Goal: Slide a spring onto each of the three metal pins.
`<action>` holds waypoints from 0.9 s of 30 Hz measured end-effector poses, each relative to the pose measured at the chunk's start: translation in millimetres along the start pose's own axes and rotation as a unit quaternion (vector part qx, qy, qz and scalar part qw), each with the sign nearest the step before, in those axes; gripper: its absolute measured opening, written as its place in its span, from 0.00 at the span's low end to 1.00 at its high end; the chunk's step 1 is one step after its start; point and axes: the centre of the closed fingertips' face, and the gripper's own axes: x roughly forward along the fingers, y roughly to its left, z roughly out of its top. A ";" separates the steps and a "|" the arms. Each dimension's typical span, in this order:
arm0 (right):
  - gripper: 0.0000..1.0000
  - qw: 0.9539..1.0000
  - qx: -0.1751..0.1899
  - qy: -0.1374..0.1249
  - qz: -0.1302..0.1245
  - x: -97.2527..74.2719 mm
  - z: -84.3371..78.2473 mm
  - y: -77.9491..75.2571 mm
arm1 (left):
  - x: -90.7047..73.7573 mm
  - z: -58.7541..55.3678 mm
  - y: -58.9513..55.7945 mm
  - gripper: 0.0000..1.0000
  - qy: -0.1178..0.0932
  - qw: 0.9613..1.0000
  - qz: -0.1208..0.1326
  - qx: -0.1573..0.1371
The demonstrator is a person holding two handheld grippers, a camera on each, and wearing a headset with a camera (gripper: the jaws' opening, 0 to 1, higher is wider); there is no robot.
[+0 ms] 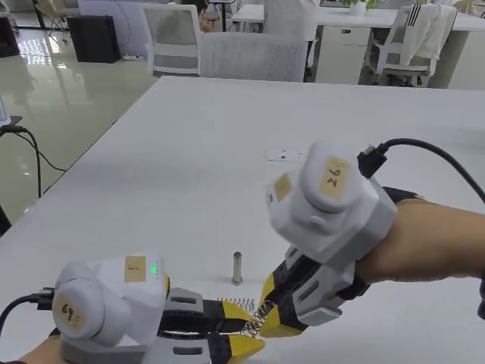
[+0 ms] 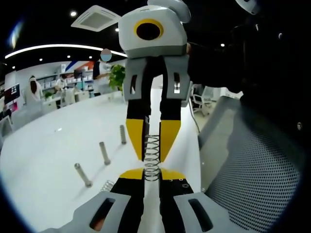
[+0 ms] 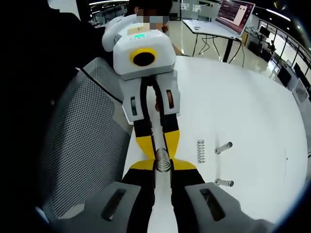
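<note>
A small steel spring (image 1: 254,318) hangs over the near table edge, and both grippers have their yellow tips pinched on it. My left gripper (image 1: 244,327) comes in from the lower left, shut on one end of the spring (image 2: 151,167). My right gripper (image 1: 267,312) reaches down from the right, shut on the other end (image 3: 163,161). One upright metal pin (image 1: 237,269) stands just beyond them. Three pins (image 2: 104,153) stand in a row on the white table. A second spring (image 1: 229,302) lies loose by the nearest pin (image 2: 82,174).
The white table (image 1: 189,167) stretches away, with a flat white strip (image 1: 286,155) lying on it farther back. A grey mesh chair seat (image 2: 252,160) sits just off the near table edge. Chairs and desks stand beyond the far edge.
</note>
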 end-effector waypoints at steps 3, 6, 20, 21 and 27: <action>0.08 1.000 -0.004 0.000 0.001 0.6 3.3 0.6 | -0.2 0.0 -0.3 0.03 -0.001 1.000 0.000 -0.001; 0.08 1.000 -0.008 0.002 0.002 1.6 5.0 1.5 | 0.0 -0.2 -1.1 0.03 0.000 1.000 -0.002 -0.002; 0.08 1.000 -0.010 0.009 0.001 2.3 6.3 1.2 | 1.0 -0.6 -1.1 0.03 -0.001 1.000 -0.002 -0.005; 0.08 1.000 -0.009 0.009 0.001 2.0 6.3 1.0 | 0.9 -0.1 -1.0 0.04 -0.002 1.000 -0.002 -0.007; 0.08 1.000 -0.007 0.012 -0.005 0.5 4.5 -3.1 | 0.4 -1.8 0.1 0.08 -0.001 1.000 0.001 -0.011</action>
